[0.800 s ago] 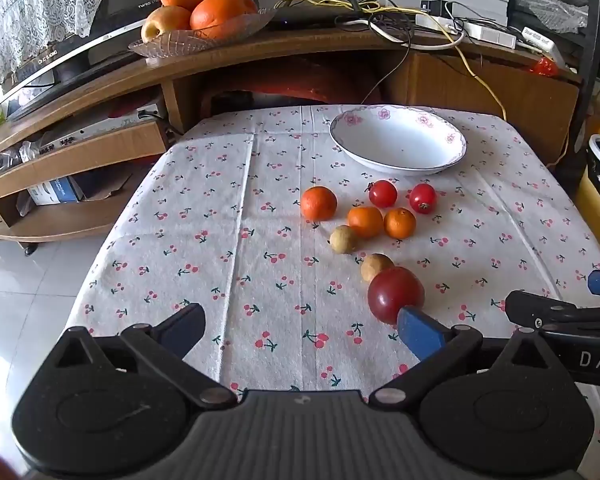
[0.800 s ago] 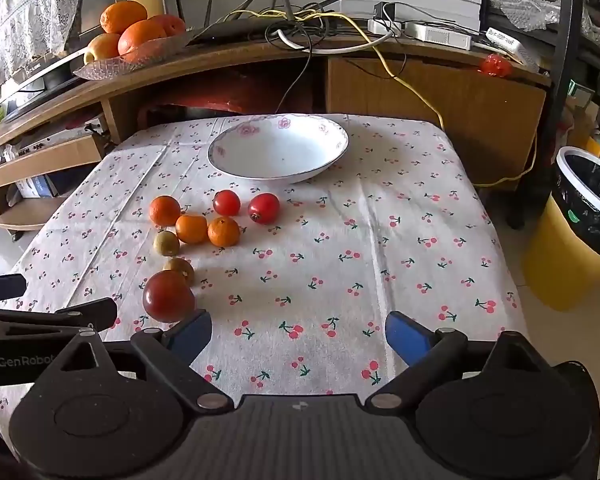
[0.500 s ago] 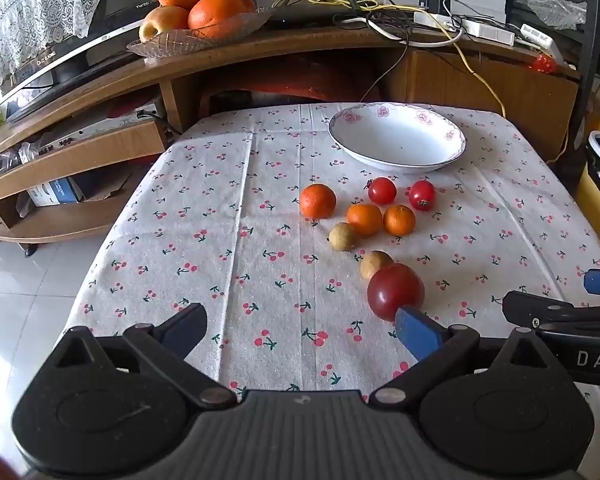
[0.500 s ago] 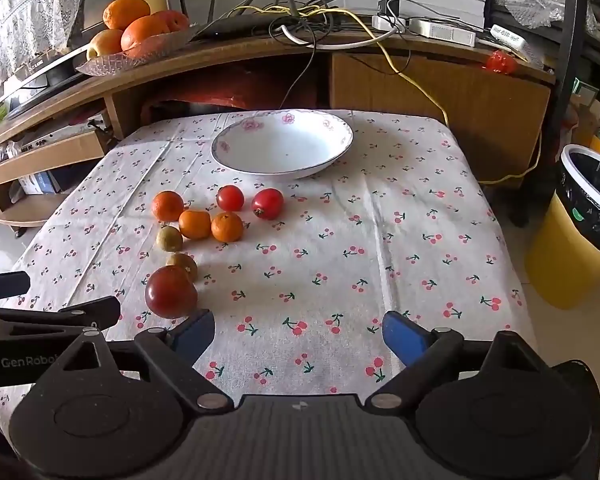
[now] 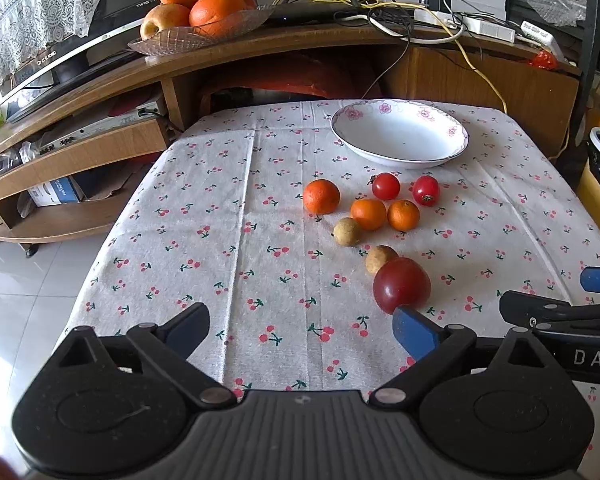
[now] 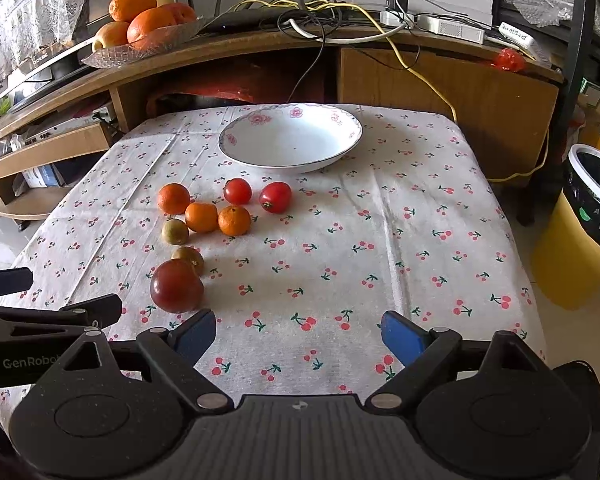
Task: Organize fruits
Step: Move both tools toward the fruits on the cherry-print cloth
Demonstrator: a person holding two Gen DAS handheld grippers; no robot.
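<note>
The left gripper [image 5: 300, 326] hangs spread wide with nothing between its blue-padded black fingers, and the right gripper [image 6: 298, 332] likewise gapes empty above the cherry-print cloth [image 6: 380, 240]. Nearest lies a glossy dark-red round fruit [image 6: 177, 286], perhaps a plum, touching a dull brown ball [image 6: 189, 257]. Beyond sit smooth oranges [image 6: 201, 217] and shiny tomatoes [image 6: 275, 197], then a shallow white floral-rimmed bowl [image 6: 236, 140], empty.
</note>
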